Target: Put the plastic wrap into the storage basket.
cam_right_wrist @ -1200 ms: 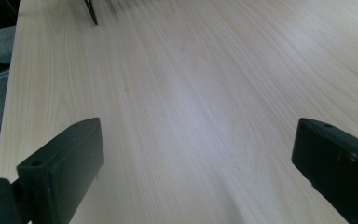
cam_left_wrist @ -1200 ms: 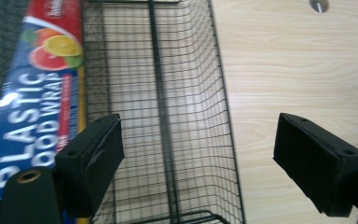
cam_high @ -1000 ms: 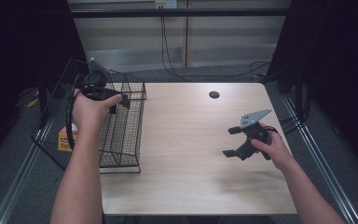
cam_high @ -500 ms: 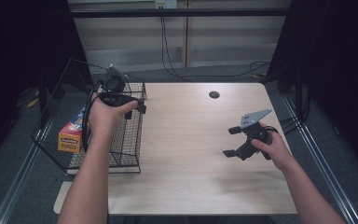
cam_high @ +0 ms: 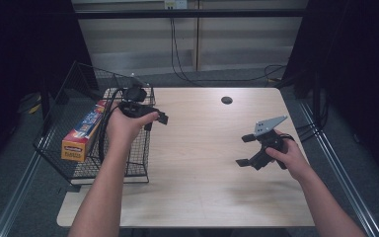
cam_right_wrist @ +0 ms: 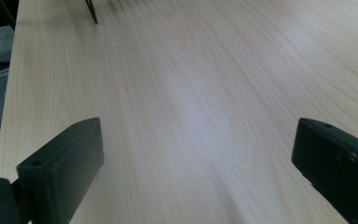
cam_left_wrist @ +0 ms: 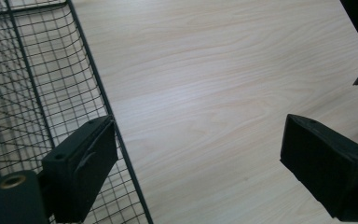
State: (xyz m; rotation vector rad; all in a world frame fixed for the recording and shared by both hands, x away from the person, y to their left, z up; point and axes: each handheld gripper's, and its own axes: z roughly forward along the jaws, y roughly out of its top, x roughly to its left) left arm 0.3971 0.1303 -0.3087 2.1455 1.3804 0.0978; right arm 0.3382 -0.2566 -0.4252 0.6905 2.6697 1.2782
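Hovering at the left of the high view, the black two-jaw left gripper (cam_high: pixel 154 120) is sitting over the right rim of the black wire mesh basket (cam_high: pixel 74 148), with its jaws pointing right, toward the middle of the light wooden table (cam_high: pixel 197 187). Its jaws have just been opening and are standing wide apart with nothing between them; in the left gripper view they are rising from the bottom corners, the left one over the basket's mesh (cam_left_wrist: pixel 23 84) and the right one over bare wood (cam_left_wrist: pixel 214 93).

Lying inside the basket, the long orange and blue cardboard box (cam_high: pixel 84 134) is resting against the left wall, running from the lower left of the basket up toward its far end. It is sitting to the left of the left gripper and behind the jaws, apart from them, with the person's left hand (cam_high: pixel 123 126) and forearm crossing the basket between the box and the right wall.

At the right of the high view, the black right gripper (cam_high: pixel 246 150) with the grey three-cornered plate on top is being held in the person's right hand (cam_high: pixel 288 155) low over the table, well apart from the basket and the box. Its jaws are pointing left and are also gaping wide and empty; in the right gripper view they are framing plain wood (cam_right_wrist: pixel 191 102), with a dark wire foot of the basket (cam_right_wrist: pixel 91 13) showing at the top left.
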